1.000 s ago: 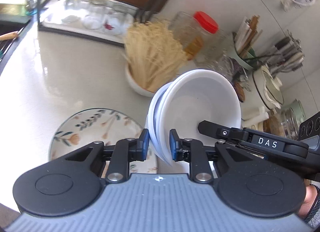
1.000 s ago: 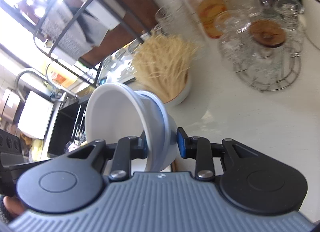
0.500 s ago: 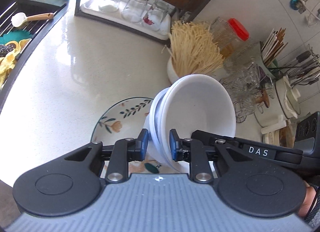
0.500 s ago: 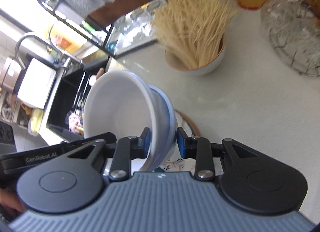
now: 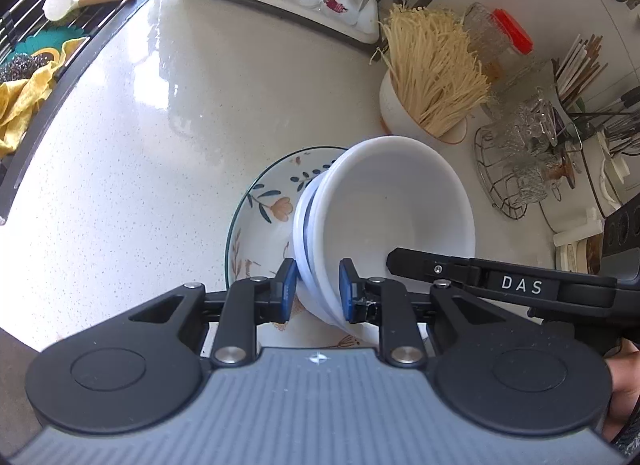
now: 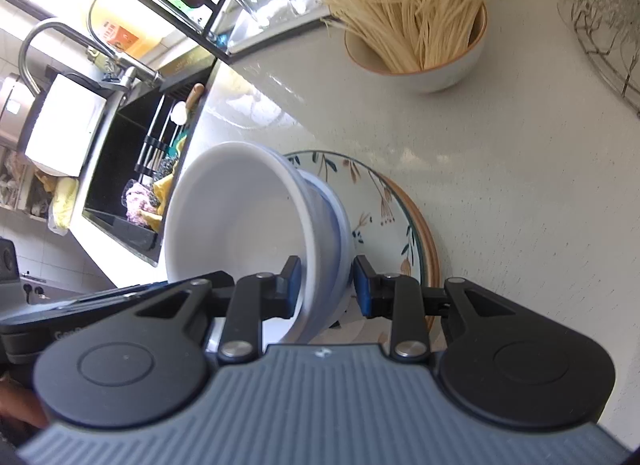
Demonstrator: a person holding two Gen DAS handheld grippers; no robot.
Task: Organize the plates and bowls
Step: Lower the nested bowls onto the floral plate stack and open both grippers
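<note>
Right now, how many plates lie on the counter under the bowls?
2, stacked: a floral plate on top, and an orange-rimmed plate beneath it, with only its edge visible. More may be hidden below.

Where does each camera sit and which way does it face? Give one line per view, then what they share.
Left wrist: sits on the left gripper, looking down and forward over the counter toward the sink; its own fingers clamp the white bowls, and the right gripper's finger crosses at right.
Right wrist: sits on the right gripper, facing the faucet; its fingers straddle the opposite rim, a bit of hand at lower left.
Shared: white bowls, floral plate, noodle bowl.
</note>
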